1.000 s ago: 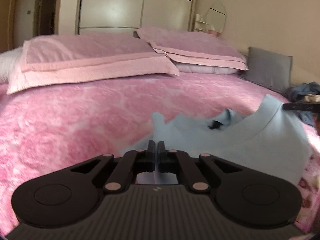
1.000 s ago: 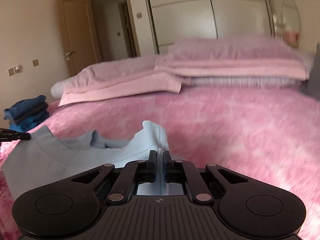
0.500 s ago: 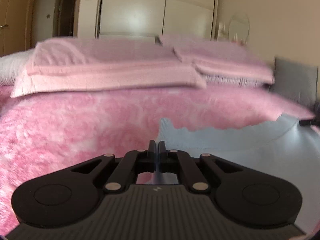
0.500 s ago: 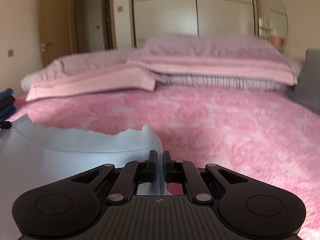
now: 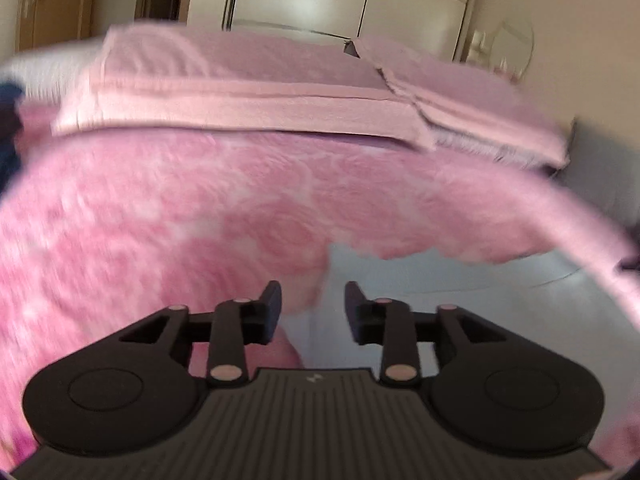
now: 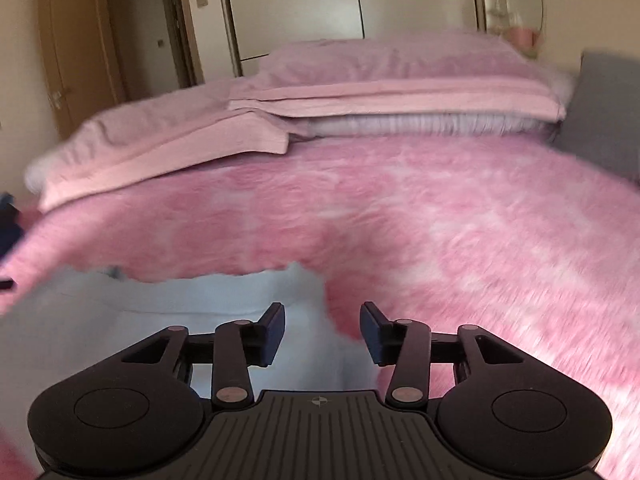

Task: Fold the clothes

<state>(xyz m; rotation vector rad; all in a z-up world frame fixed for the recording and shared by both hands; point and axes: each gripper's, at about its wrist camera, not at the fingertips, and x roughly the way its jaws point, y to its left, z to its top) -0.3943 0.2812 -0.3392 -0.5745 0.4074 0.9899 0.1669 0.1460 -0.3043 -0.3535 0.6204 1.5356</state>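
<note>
A: Where's the shirt (image 5: 460,312) relative to us?

B: Flat on the bed (image 5: 200,208), just ahead of and under both tools. Left tool (image 5: 313,300) sits at its left edge, right tool (image 6: 322,322) at its right edge (image 6: 180,320). Long axis runs across, tool to tool.

A: Grip?

B: Both released, jaws apart, nothing held. Shirt's thin, smooth, pale blue knit; blanket is fuzzy pink. Neither tool's nearer, we judge.

We see the garment (image 6: 168,320) lying on the bed (image 6: 440,220) before the pillows (image 6: 380,80); a wardrobe (image 6: 352,0) stands behind them.
</note>
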